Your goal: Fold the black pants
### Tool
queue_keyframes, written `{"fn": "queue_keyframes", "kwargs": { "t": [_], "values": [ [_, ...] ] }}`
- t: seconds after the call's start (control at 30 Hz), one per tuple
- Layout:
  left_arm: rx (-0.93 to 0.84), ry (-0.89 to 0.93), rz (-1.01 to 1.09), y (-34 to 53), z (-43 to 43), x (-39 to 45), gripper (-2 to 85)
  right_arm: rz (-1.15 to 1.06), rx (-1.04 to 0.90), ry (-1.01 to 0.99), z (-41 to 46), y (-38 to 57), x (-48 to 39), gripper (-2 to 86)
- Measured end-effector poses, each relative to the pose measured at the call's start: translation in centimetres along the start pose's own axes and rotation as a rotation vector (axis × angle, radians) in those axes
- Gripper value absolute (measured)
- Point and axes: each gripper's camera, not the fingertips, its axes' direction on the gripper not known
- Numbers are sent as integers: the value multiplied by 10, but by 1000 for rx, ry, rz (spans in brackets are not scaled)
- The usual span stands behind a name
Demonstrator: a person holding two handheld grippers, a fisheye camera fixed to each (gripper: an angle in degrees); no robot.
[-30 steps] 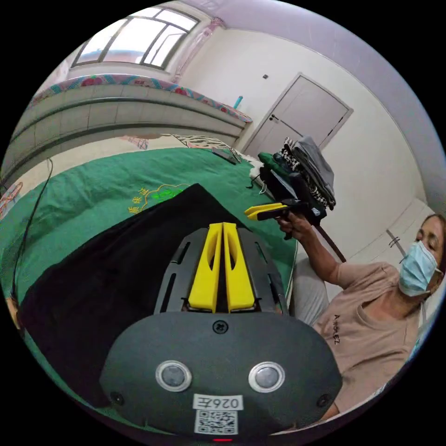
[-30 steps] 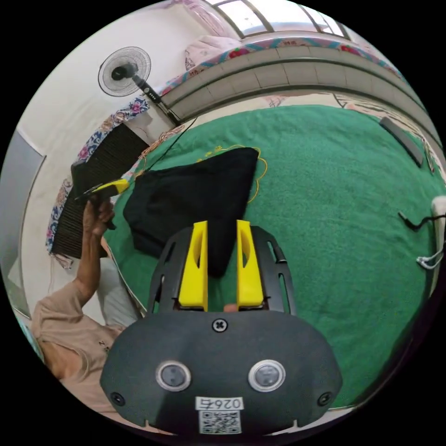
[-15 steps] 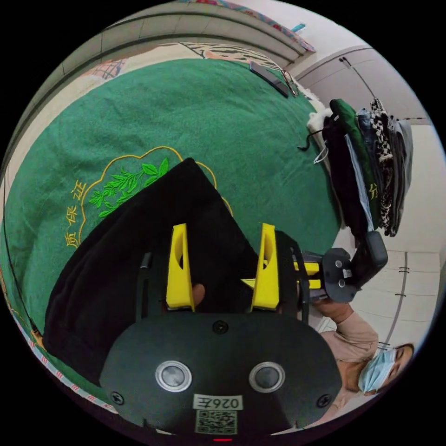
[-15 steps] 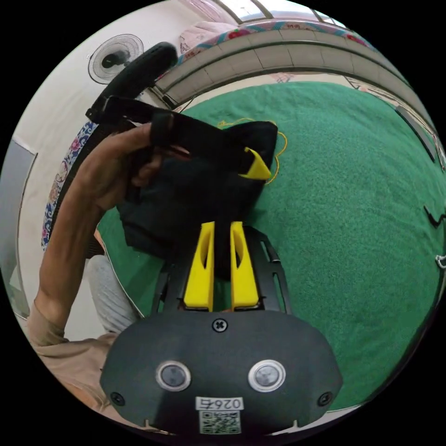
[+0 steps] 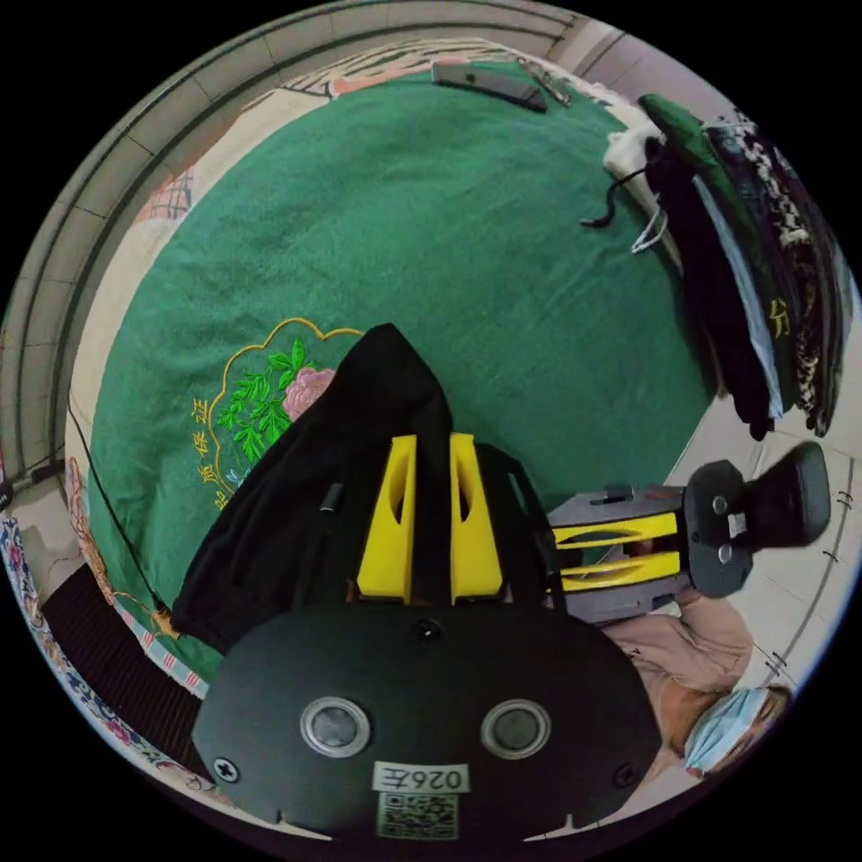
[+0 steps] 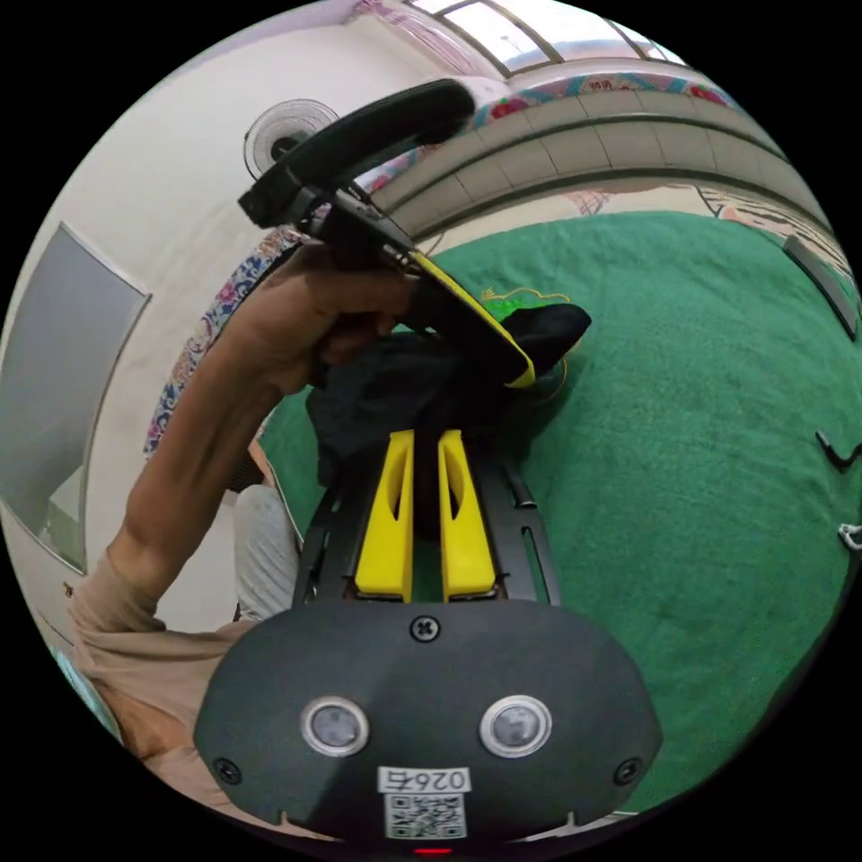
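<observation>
The black pants [image 5: 296,467] lie folded in a wedge on the green embroidered blanket [image 5: 449,224], near its edge. In the left gripper view my left gripper [image 5: 431,442] is shut on the pants' near edge, with black cloth between its yellow jaws. Beside it on the right, my right gripper [image 5: 555,548] points in sideways at the same edge. In the right gripper view my right gripper [image 6: 417,435] is shut on the pants [image 6: 377,395]. A hand [image 6: 305,323] holds my left gripper [image 6: 516,368] just above the cloth there.
A pile of folded clothes [image 5: 754,269] stands at the blanket's right edge, with loose cords [image 5: 628,215] beside it. A dark flat device [image 5: 489,79] lies at the far side. A fan [image 6: 283,135] stands by the wall. Open green blanket [image 6: 700,377] stretches to the right.
My left gripper came down from the air, opened over the pants' edge and has closed on it. My right gripper went from open to closed on the cloth beside it.
</observation>
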Motion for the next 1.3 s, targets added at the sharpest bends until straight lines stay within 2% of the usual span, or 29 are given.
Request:
{"fn": "queue_keyframes", "kwargs": {
  "t": [0.13,0.27,0.37,0.5,0.67,0.93,1.0,1.13,1.17,1.23,1.3],
  "values": [
    [223,185,34,43,-59,-11,58,-45,162,-120,-48,17,-6,1],
    [329,240,83,91,-92,-31,57,-93,222,-293,-56,19,-20,0],
    [411,280,80,143,-107,-65,57,-129,190,-298,-39,7,-55,0],
    [556,426,23,235,-120,-144,56,-187,135,-230,-5,-17,-120,0],
    [686,492,-79,355,-114,-241,54,-254,18,-132,90,-52,-217,0],
    [922,393,-377,527,-61,-370,53,-297,-132,-55,256,-97,-310,3],
    [937,394,-458,549,-41,-395,58,-285,-156,-40,294,-101,-323,12],
    [834,476,-665,591,-9,-454,55,-246,-312,83,391,-110,-342,52],
    [862,486,-682,601,-8,-458,48,-239,-325,77,404,-111,-346,65],
    [1067,534,-680,643,-18,-461,12,-251,-315,71,408,-112,-355,77],
    [1181,470,-656,666,-33,-449,-2,-288,-305,39,402,-111,-364,86]
  ]
}}
